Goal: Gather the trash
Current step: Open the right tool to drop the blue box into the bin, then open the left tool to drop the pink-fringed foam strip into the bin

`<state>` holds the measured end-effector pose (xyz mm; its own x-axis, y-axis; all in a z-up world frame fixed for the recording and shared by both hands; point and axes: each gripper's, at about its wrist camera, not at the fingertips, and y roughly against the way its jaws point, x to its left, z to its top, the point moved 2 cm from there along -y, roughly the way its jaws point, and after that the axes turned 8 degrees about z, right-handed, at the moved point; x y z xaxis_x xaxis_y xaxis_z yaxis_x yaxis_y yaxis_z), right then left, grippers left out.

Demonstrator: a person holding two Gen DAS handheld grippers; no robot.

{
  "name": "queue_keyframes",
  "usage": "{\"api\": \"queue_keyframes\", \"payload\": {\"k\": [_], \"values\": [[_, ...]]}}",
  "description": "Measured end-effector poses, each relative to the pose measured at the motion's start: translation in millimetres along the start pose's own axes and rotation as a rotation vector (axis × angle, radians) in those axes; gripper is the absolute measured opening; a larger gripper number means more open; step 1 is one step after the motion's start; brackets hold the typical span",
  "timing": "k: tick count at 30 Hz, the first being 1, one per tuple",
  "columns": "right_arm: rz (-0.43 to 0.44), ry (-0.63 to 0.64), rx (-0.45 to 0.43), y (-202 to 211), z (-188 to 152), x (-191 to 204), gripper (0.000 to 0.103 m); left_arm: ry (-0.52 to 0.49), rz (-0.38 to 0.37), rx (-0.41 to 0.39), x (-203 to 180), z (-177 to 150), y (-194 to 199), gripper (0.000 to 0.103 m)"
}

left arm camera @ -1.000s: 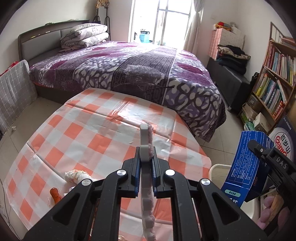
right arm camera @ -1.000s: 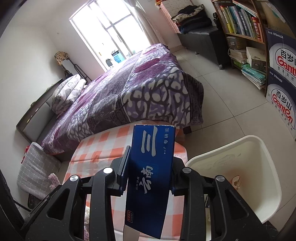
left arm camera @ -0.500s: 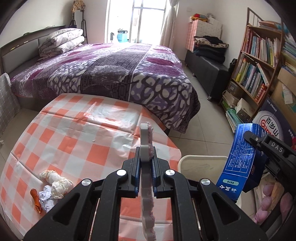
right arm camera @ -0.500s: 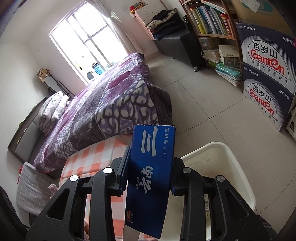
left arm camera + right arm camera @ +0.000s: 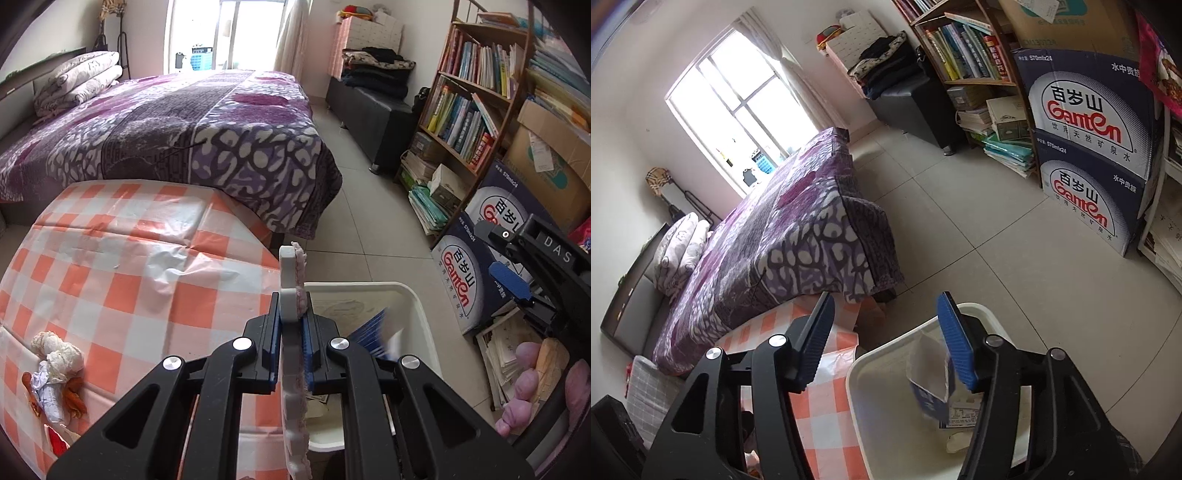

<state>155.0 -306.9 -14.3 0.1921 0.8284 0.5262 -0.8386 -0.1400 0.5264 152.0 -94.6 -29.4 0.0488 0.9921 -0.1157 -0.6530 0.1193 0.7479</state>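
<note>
Left gripper (image 5: 293, 325) at lower centre of its view is clenched on a thin white-and-pink foam strip (image 5: 291, 280), held upright on edge over the near rim of the white bin (image 5: 410, 295). Right gripper (image 5: 886, 332) has just been opening, nothing between its jaws; the blue box (image 5: 929, 398) lies inside the bin, lower centre. Crumpled paper scraps (image 5: 55, 365) sit on the checked tablecloth (image 5: 129, 266), lower left.
</note>
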Motion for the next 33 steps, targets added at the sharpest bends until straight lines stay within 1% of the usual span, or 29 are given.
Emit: {"api": "queue_keyframes", "payload": {"k": [2,7,15,22,23,24,25,26,27,29,33], "values": [[-0.010,-0.023,-0.012,4,3,-8,0.067,-0.010,-0.013,0.008,-8,-2,-3,0.010],[-0.040,-0.076,-0.035,12,11,-31,0.074,-0.026,-0.046,0.030,-24,-5,-9,0.010],[-0.076,-0.134,-0.080,25,17,-53,0.078,-0.034,-0.091,0.047,-41,-6,-13,0.010],[-0.094,-0.159,-0.091,30,18,-62,0.083,-0.008,-0.147,0.061,-43,-5,-19,0.012],[-0.096,-0.158,-0.091,30,18,-62,0.083,-0.001,-0.154,0.064,-42,-5,-20,0.013],[-0.099,-0.157,-0.089,30,18,-62,0.083,0.006,-0.166,0.074,-41,-5,-21,0.023],[-0.101,-0.156,-0.088,30,17,-62,0.084,0.016,-0.179,0.084,-39,-6,-23,0.039],[-0.104,-0.156,-0.088,30,17,-61,0.085,0.032,-0.190,0.089,-37,-6,-23,0.046],[-0.106,-0.155,-0.087,29,16,-61,0.086,0.048,-0.199,0.093,-34,-6,-24,0.049],[-0.110,-0.154,-0.086,29,14,-59,0.087,0.062,-0.207,0.106,-32,-5,-24,0.051],[-0.116,-0.135,-0.078,27,12,-54,0.090,0.076,-0.200,0.105,-28,-3,-21,0.054]]}}
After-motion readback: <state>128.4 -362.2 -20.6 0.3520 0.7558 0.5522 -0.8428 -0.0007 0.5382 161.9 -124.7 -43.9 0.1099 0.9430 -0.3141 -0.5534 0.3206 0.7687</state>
